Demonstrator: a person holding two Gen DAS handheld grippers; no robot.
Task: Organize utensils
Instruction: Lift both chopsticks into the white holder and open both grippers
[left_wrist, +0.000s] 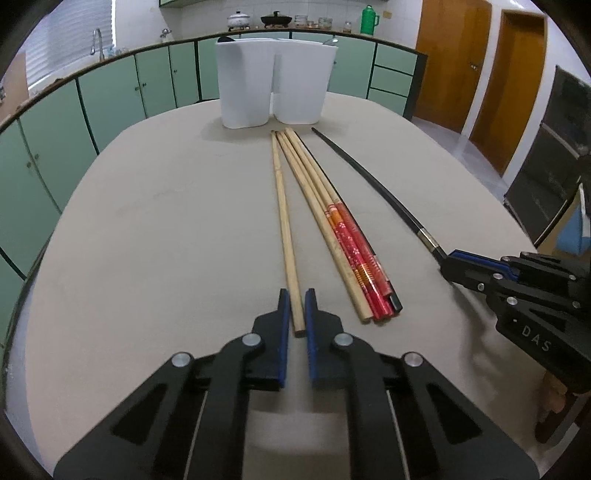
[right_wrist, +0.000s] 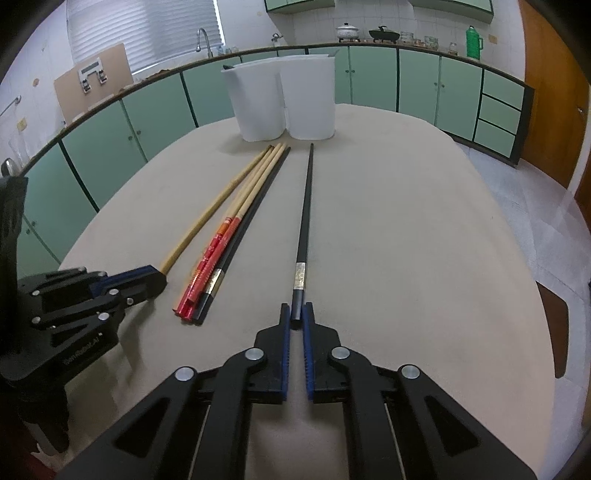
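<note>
Blue fingers (left_wrist: 284, 314) low, straddling wooden chopstick (left_wrist: 284, 221)

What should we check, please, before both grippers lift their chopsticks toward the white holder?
1. Left gripper straddles the plain wooden chopstick end: ok.
2. Left grip closed on it: not ok, gaps show on both sides.
3. Right gripper around the black chopstick end: ok.
4. Right grip firm: cannot tell.
5. Remaining bundle lies apart from both picks: ok.
6. White holder upright, path ahead free: ok.
</note>
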